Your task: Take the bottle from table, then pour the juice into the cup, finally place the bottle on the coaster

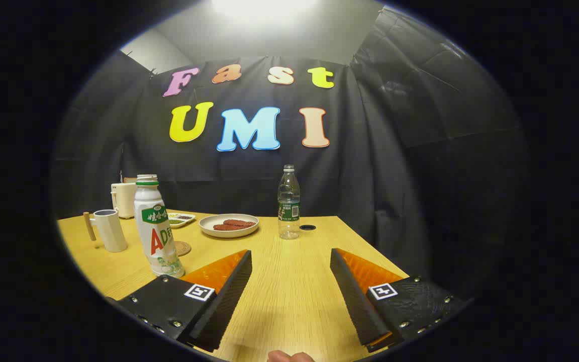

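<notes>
Meanwhile, the gripper (291, 261) is hovering over the wooden table (289, 291) with its fingers spread wide, nothing between them. The white juice bottle (156, 226) is standing upright just ahead of the left finger, apart from it. Beyond that bottle, a white cup (108, 230) with a wooden handle is sitting near a round coaster (182, 248). Farther ahead, a plate (228, 225) and a clear water bottle (288, 202) are standing near the table's far edge.
</notes>
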Tool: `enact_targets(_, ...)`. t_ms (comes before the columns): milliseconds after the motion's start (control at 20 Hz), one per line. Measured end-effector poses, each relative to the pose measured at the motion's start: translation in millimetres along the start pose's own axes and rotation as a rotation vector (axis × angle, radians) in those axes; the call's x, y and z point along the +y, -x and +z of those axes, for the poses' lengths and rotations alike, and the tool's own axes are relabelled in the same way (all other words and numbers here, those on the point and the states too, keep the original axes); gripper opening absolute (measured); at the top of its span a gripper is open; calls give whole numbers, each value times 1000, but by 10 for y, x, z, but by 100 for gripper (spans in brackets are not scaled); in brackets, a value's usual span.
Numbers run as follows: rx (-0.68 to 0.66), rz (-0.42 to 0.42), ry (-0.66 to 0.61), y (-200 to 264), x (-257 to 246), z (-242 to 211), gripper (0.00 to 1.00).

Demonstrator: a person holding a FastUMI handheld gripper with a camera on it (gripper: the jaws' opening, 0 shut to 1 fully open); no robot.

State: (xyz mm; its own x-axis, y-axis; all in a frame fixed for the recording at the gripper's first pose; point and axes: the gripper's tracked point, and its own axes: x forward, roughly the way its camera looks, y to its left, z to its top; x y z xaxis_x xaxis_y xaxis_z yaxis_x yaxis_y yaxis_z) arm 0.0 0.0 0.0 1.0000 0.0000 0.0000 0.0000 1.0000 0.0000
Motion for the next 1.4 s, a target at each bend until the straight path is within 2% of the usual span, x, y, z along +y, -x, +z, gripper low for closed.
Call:
enact_targets(200, -2, -24, -8, -454, -62, 32, 96)
enact_targets(450, -39, -20, -28, -582, 32, 284, 96)
enact_targets(700, -39, -37, -52, -376, 176, 485, 96)
enact_targets(900, -47, -34, -3, -78, 381, 603, 96)
enact_targets(1150, -53, 11, 4, 159, 798, 652, 96)
enact_targets(1400, -38, 83, -4, 150, 1288, 560, 96)
